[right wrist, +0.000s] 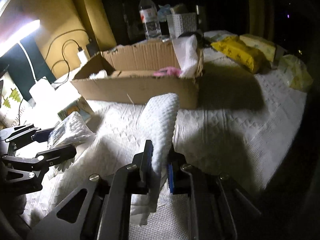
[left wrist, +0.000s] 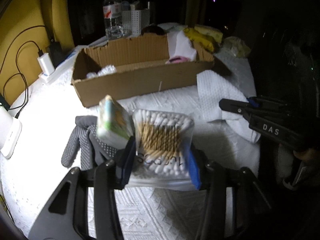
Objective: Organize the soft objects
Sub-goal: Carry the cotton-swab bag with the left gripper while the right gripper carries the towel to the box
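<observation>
From the left wrist, the left gripper (left wrist: 160,158) clamps a bag of cotton swabs (left wrist: 163,138) above the white bedspread (left wrist: 50,108), near the cardboard box (left wrist: 140,80). From the right wrist, the right gripper (right wrist: 160,164) pinches a white towel (right wrist: 160,124) (draped upward between its pads).

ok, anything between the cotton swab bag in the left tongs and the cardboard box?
Only the tissue pack, standing just left of the cotton swab bag that the left tongs hold. Beyond it, bare white bedding runs to the cardboard box, whose top is open. Going straight or slightly right should clear it.
</observation>
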Demonstrator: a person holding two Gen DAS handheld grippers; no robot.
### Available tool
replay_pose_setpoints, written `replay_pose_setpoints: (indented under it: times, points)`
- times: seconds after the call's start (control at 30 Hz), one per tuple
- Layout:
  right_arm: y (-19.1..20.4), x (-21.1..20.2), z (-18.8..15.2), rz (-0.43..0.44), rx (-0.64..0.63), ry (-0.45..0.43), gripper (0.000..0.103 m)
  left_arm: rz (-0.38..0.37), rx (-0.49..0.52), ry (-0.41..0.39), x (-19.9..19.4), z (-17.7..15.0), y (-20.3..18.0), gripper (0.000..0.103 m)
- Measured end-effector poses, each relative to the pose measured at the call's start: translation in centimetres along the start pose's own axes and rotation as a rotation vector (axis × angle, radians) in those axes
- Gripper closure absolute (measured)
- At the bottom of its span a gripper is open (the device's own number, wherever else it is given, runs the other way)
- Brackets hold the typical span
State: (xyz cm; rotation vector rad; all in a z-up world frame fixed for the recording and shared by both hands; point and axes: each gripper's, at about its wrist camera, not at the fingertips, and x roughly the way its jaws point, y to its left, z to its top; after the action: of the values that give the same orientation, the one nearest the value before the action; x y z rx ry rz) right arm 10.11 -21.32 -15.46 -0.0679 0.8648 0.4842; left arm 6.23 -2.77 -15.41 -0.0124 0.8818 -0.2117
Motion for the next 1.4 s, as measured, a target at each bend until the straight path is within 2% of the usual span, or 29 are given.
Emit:
replay_pose_setpoints:
  times: [0.7,1.4]
  points:
    - [-0.2,-3.2,3.7,0.028,-0.034,-0.102,0.089,0.013,-0.064,-0.123,-3.5,4.6,1.3,0.055]
    - [-2.8,-1.5,7.6,0.042,-0.051,-0.134,0.089,0.058,-0.066,-0.152,-0.3,9.7,2.3,0.055]
